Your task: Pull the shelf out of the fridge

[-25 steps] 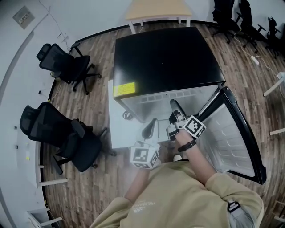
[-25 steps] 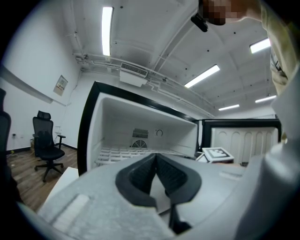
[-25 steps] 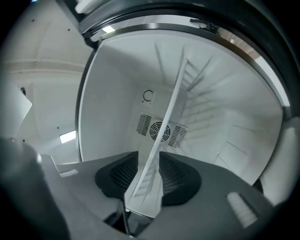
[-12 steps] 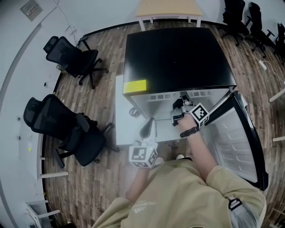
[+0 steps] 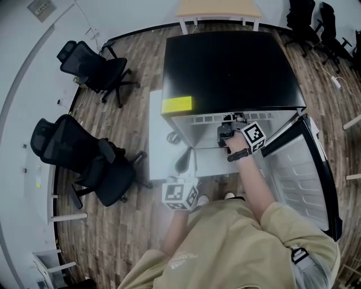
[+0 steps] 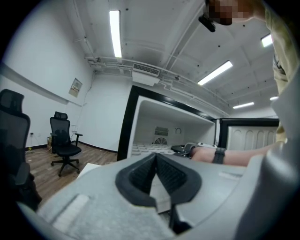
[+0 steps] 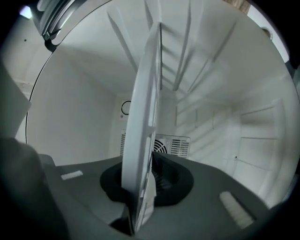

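Observation:
The fridge [image 5: 231,62] has a black top, and its door [image 5: 304,169] hangs open to the right. My right gripper [image 5: 227,131] reaches into the white interior at the front edge of the white shelf [image 5: 206,119]. In the right gripper view the shelf [image 7: 145,93] runs edge-on between my right gripper's [image 7: 145,180] jaws, which are closing with the pads against it. My left gripper [image 5: 185,161] stays in front of the fridge, lower left of the opening. In its own view the left gripper [image 6: 157,159] is shut and holds nothing.
A white board [image 5: 158,147] lies on the wooden floor left of the fridge. Two black office chairs [image 5: 96,70] [image 5: 84,158] stand further left, and a wooden table [image 5: 217,11] stands behind the fridge. More chairs are at the far right.
My right gripper has moved forward, from in front of the opening into the fridge up to the shelf. The left gripper has hardly moved.

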`<state>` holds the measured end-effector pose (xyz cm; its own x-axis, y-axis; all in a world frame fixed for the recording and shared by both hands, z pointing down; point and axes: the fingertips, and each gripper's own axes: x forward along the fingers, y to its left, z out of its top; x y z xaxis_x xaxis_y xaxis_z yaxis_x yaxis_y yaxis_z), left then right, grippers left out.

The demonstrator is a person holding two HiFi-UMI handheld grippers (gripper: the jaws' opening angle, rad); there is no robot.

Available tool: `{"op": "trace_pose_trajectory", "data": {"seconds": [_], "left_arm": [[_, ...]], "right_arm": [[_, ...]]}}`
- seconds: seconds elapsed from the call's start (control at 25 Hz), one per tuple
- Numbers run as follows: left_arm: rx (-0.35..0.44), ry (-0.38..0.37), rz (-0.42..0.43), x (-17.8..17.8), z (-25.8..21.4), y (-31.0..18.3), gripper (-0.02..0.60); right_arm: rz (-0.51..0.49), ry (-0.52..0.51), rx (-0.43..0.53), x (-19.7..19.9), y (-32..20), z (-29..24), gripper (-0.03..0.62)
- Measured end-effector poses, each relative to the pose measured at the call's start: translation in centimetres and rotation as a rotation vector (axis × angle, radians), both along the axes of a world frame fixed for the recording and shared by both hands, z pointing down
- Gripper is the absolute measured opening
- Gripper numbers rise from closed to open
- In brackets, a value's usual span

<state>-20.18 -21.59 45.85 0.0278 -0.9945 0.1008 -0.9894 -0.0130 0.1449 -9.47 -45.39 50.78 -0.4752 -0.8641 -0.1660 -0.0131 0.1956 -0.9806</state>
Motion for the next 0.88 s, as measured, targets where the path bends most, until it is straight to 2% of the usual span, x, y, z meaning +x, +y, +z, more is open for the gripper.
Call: {"op": "trace_pose_trajectory", "data": {"seconds": [0.2, 0.36, 0.88], "left_arm": [[0.006, 0.012, 0.016, 0.3, -0.2, -0.1, 0.001], [0.016, 0.017, 0.040, 1.0, -0.5, 0.0, 0.002], [0.028, 0.044, 0.069, 1.7, -0.6, 1.4, 0.002]], "right_arm": [[-0.005, -0.034, -0.025, -0.1, 0.1, 0.2, 0.036], [-0.003, -0.128, -0.092, 0.0, 0.2, 0.3, 0.034], [-0.048, -0.142, -0.064, 0.3, 1.1, 0.4, 0.032]]}}
